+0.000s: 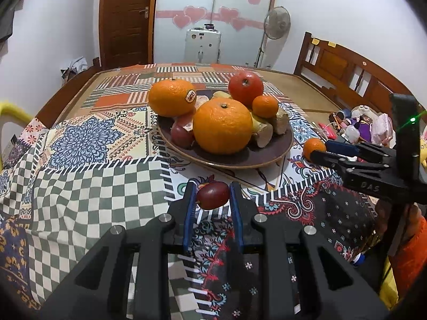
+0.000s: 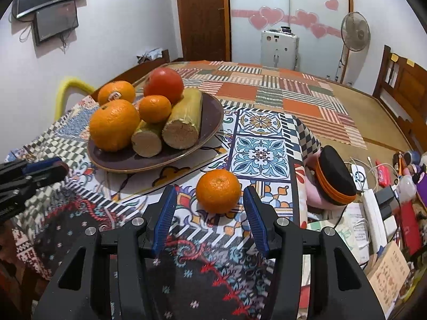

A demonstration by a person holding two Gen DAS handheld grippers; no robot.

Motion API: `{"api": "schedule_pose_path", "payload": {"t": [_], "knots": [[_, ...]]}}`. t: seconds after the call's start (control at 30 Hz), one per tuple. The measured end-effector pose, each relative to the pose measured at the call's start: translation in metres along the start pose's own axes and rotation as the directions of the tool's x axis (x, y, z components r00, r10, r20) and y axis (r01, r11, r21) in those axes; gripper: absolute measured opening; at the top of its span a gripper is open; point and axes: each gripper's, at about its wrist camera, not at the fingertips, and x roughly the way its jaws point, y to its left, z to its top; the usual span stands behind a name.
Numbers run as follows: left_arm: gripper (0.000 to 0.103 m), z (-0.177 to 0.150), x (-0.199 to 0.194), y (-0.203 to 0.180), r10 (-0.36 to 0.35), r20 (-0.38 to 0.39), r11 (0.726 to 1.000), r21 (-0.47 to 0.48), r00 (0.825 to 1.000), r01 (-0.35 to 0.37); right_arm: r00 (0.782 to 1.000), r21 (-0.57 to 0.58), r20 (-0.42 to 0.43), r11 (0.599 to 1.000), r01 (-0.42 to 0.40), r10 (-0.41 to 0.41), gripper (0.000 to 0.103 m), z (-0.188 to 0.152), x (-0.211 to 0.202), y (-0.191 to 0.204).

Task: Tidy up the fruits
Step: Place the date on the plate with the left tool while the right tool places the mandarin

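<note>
Left gripper [image 1: 212,200]: I've got the blue pads clamped on a small dark red fruit [image 1: 212,195], held clear above the patterned cloth [image 1: 80,181], short of the plate.

Plate [image 1: 269,154]: dead ahead of my left gripper and already heaped, with a big orange [image 1: 222,126] at the front, a stickered orange [image 1: 172,97] behind it and a red one [image 1: 245,88] at the back.

Plate risk: free rim is scarce, I reckon. If I drop the red fruit onto the pile, it may roll off or nudge the front orange over the edge.

Right gripper [image 2: 209,213]: jaws wide apart, straddling a loose mandarin [image 2: 218,190] that sits on the cloth beside the plate. Nothing gripped yet.

Mandarin risk: it's round on soft, rumpled fabric. If one pad touches first, it could roll towards the cluttered table edge on the right.

Crossing risk: both grippers converge on the same plate, so they could clash.
</note>
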Motion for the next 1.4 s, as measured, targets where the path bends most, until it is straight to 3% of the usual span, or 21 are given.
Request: {"api": "schedule_pose_path", "payload": {"t": [0.13,0.37,0.6,0.97,1.17,1.4], "knots": [[0.025,0.004,0.001,-0.001,-0.007,0.01,1.0,0.005,1.0,0.007,1.0,0.017,-0.013,1.0,0.004,-0.004,0.035,-0.001,0.004,-0.004],[0.025,0.008,0.004,0.0,-0.015,0.016,1.0,-0.002,1.0,0.015,1.0,0.011,-0.009,1.0,0.005,-0.005,0.035,0.0,0.0,0.0],[0.025,0.013,-0.001,0.0,-0.018,0.029,1.0,0.009,0.999,0.018,0.998,-0.001,0.039,0.999,-0.044,0.044,0.035,0.009,-0.012,0.016],[0.025,0.06,-0.008,-0.011,-0.017,0.098,0.998,0.058,0.995,0.012,0.992,-0.04,0.092,0.995,-0.088,0.091,0.035,0.03,-0.009,0.035],[0.025,0.082,0.01,-0.016,0.008,0.11,0.997,0.081,0.994,-0.017,0.992,-0.042,0.083,0.995,-0.094,0.097,0.035,0.028,0.003,0.034],[0.025,0.092,0.038,-0.025,-0.018,0.07,0.996,0.085,0.997,0.012,0.991,-0.038,0.081,0.993,-0.109,0.111,0.035,0.027,0.008,0.032]]}}
